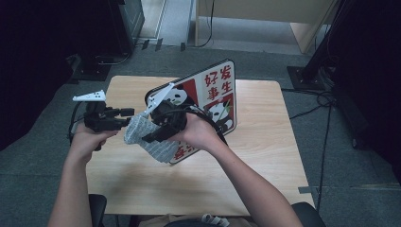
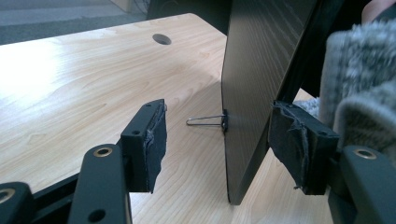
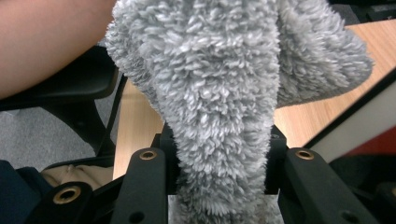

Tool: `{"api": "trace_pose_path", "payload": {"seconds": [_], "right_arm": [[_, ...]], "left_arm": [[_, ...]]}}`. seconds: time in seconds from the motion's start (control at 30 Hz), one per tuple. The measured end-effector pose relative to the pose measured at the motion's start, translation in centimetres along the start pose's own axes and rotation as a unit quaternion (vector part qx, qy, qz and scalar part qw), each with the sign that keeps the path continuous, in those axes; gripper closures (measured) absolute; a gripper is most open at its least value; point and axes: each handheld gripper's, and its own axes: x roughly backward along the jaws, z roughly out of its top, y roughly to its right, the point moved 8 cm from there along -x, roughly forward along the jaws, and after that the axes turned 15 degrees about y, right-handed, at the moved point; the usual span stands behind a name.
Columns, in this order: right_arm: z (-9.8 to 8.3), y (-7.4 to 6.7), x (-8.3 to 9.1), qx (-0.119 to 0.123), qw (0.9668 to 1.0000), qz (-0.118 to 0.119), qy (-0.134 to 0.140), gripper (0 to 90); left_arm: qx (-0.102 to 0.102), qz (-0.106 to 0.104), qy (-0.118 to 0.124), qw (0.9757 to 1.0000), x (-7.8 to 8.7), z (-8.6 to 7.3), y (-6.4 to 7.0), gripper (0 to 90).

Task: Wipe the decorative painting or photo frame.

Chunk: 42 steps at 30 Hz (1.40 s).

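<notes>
- The work in hand looks like wiping the panda board (image 1: 215, 90) with the grey fluffy cloth (image 1: 153, 139); the board stands tilted on its lower edge on the worktop (image 1: 265, 156), propped from behind.
- The right tongs (image 3: 219, 179) are clamped on the cloth: in the right gripper view the pile bulges out above the two black jaws, pinched between them, and the rest of the cloth hangs free beyond.
- The left tongs (image 2: 217, 144) stand wide apart with nothing pressed between the pads; in the left gripper view the board's dark back edge (image 2: 261, 84) stands in the gap, nearer the right-hand pad (image 2: 296, 144), touching neither that I can see.
- A thin wire stand (image 2: 205, 120) sticks out from the board's back toward the worktop, just beyond the left tongs.
- To do this step well, I judge the right grip should stay firm and low on the cloth, so a loose flap meets the printed face flat.
- Steady the board first: closing the left tongs on its edge would stop it tipping off the wire stand under pressure.
- Seen from above, the cloth lies in front of the board's lower left corner, between the two tongs and beside the left ones.
</notes>
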Motion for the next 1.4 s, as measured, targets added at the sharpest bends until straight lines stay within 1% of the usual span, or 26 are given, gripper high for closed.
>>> {"api": "trace_pose_path", "payload": {"seconds": [0.17,0.23,0.4,0.6,0.7,0.77,0.9,1.0,1.17,1.27,1.4], "right_arm": [[1.0,0.5,-0.1,0.002,1.0000,-0.001,0.005,64.1],[1.3,0.7,-0.1,0.001,1.0000,-0.002,0.009,63.8],[2.4,1.3,0.4,-0.016,0.9996,-0.005,0.021,63.9],[3.4,2.0,0.6,-0.016,0.9995,-0.012,0.023,63.9],[3.8,2.3,0.7,-0.029,0.9989,-0.016,0.033,63.9],[3.8,2.5,0.9,-0.031,0.9987,-0.019,0.035,63.9],[3.7,2.9,1.4,-0.046,0.9979,-0.027,0.038,63.9],[3.5,3.0,1.7,-0.059,0.9971,-0.022,0.043,63.9],[2.8,3.4,2.0,-0.068,0.9963,-0.027,0.046,64.0],[2.4,3.4,2.0,-0.079,0.9955,-0.027,0.045,64.1],[2.1,3.4,1.9,-0.079,0.9955,-0.028,0.044,64.1]], "left_arm": [[0.001,0.004,0.005,1.0000,0.5,0.0,-0.2,37.4],[-0.002,0.008,0.012,0.9999,0.7,0.0,-0.2,37.5],[0.002,0.013,0.013,0.9998,1.1,-0.1,-0.4,37.6],[0.006,0.016,0.014,0.9998,1.2,-0.2,-0.4,37.6],[0.006,0.015,0.015,0.9998,1.3,-0.2,-0.4,37.6],[0.006,0.015,0.015,0.9998,1.3,-0.2,-0.4,37.6],[0.005,0.014,0.015,0.9998,1.3,-0.2,-0.4,37.6],[0.003,0.015,0.014,0.9998,1.3,-0.2,-0.4,37.6],[0.002,0.015,0.017,0.9997,1.3,-0.1,-0.4,37.6],[0.002,0.016,0.015,0.9998,1.3,-0.2,-0.4,37.7],[0.002,0.015,0.016,0.9998,1.3,-0.2,-0.3,37.7]]}}
